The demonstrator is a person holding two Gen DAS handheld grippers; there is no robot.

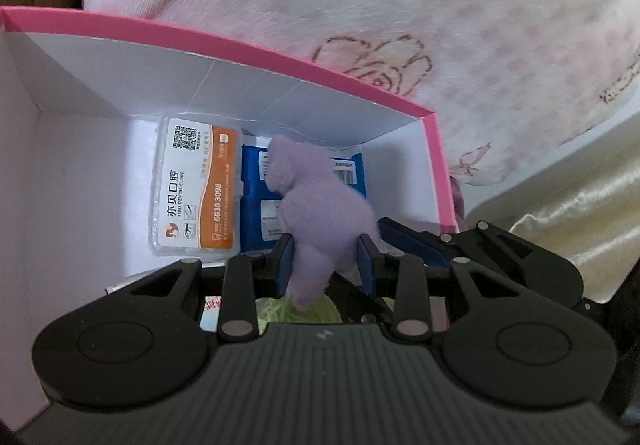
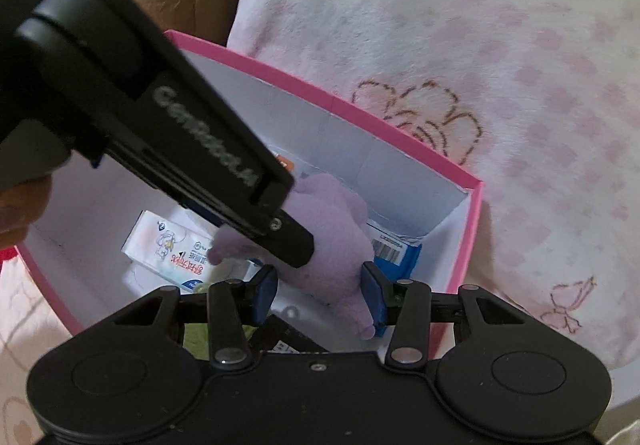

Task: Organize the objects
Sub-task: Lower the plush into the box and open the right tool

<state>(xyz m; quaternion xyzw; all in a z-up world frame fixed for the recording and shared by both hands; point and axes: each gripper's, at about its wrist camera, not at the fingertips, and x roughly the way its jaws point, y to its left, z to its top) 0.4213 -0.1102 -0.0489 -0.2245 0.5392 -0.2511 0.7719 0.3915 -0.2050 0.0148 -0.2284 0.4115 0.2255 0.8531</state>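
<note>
The soft lilac plush toy hangs over the open pink-rimmed cardboard box with white inner walls, held above what already lies on the floor of the box: a clear plastic case with an orange-and-white dental clinic label and, just beside it, a flat blue packet with barcode stickers.

In the left wrist view the left gripper has its blue pads pressed into the toy's lower body from both sides — clamped on it, the plush bulging above the pads and a stub of it trailing below. The toy's long axis runs forward and away from the jaws, toward the far wall of the box.

In the right wrist view the right gripper straddles the same toy. One blue pad lies against the plush; the other pad looks to stand a little clear of it, so I read these jaws as apart around the toy, not gripping. The left gripper's black body crosses this view from the upper left and meets the toy.

A white printed carton lies nearer the box's near wall. The toy sits directly above the blue packet, so the coming move is probably a short descent and a release by the left hand — the hand that carries it.
</note>
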